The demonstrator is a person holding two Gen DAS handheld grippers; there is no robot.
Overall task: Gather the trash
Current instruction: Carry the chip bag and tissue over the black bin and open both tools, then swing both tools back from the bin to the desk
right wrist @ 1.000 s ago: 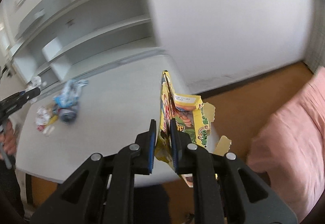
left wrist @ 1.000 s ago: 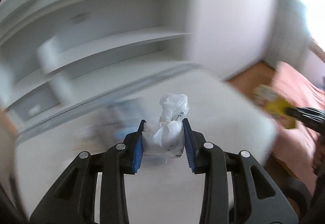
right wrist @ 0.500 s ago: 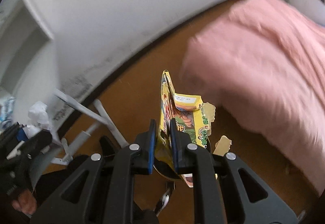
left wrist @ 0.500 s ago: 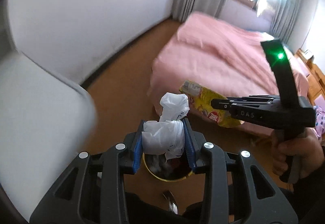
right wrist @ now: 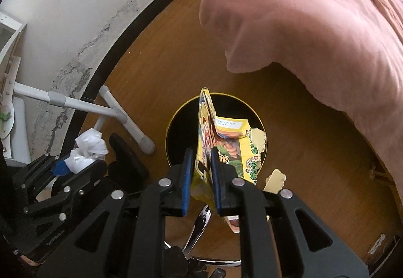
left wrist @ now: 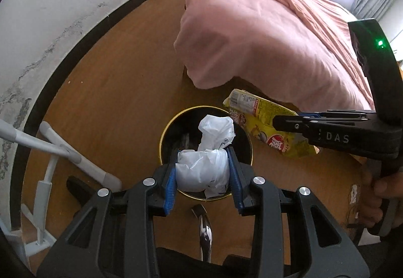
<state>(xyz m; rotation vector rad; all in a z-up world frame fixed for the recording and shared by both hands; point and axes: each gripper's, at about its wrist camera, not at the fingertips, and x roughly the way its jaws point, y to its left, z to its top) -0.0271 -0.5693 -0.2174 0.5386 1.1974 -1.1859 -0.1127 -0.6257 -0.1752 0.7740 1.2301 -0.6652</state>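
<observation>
Both grippers swung off the desk and now hang over the gold-rimmed bin [left wrist: 161, 142]. Left gripper [left wrist: 204, 172] clamps crumpled white plastic bag [left wrist: 206, 167]; right gripper [right wrist: 202, 177] nearly closed on flattened yellow snack box [right wrist: 226, 149] (neither released yet). Drop's next.

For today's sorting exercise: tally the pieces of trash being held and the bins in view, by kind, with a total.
White crumpled plastic bag, in the left tool: 1
Yellow snack box, in the right tool: 1
Black bin with gold rim: 1
Total: 3
</observation>
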